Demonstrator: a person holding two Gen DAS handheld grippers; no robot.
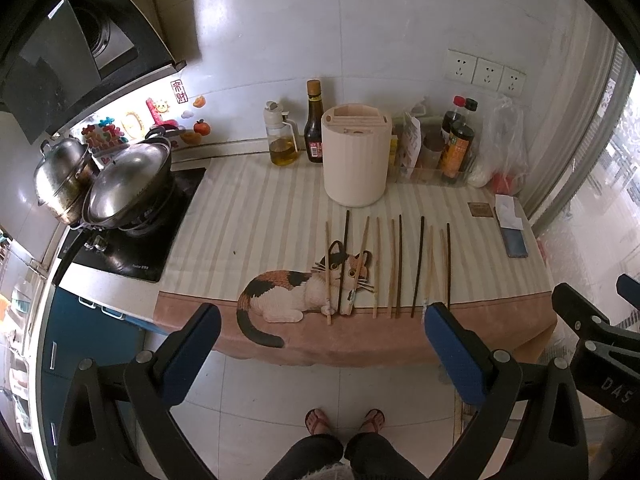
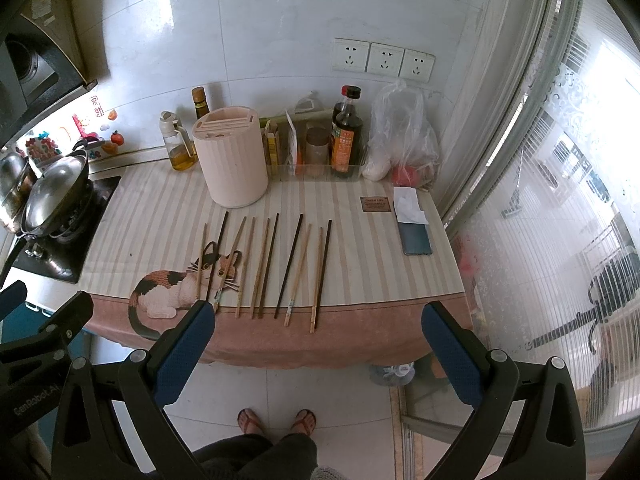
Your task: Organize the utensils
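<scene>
Both grippers, left gripper [image 1: 322, 322] and right gripper [image 2: 318, 320], hovered off the near edge of the tabletop [image 2: 352, 236], jaws spread wide apart and gripping nothing. Held back and high, probably to take in the whole row before picking. Below them, sandalled feet [image 2: 276, 420] on the tiled floor, square to the tabletop.

On the striped cloth [image 2: 160, 208] with its cat picture [image 2: 176, 284], laid out side by side: ten chopsticks [image 2: 264, 264], running near to far, roughly parallel, spaced apart so that each could be pinched singly. Mixed in kind: pale wooden ones [image 2: 298, 276] alternating loosely with dark ones [image 2: 289, 266]. Near ends resting close to the cloth's pink border, within easy reach of either gripper. Leftmost few lying across the cat's head.

Just beyond the far tips, a pale round holder [image 2: 232, 164] with slots in its top, upright and standing left of centre; placed there, by the look of it, as the spot for the chopsticks. Nothing seen in it yet, so the task judged barely begun.

Along the far wall, an oil bottle [image 2: 178, 148], sauce bottles [image 2: 347, 136] and a plastic bag [image 2: 400, 132], clear of the work area. At far right, a phone [image 2: 416, 236] with a tissue on it and a small card [image 2: 376, 204]. At left, lidded pans [image 2: 52, 192] on the stove.
</scene>
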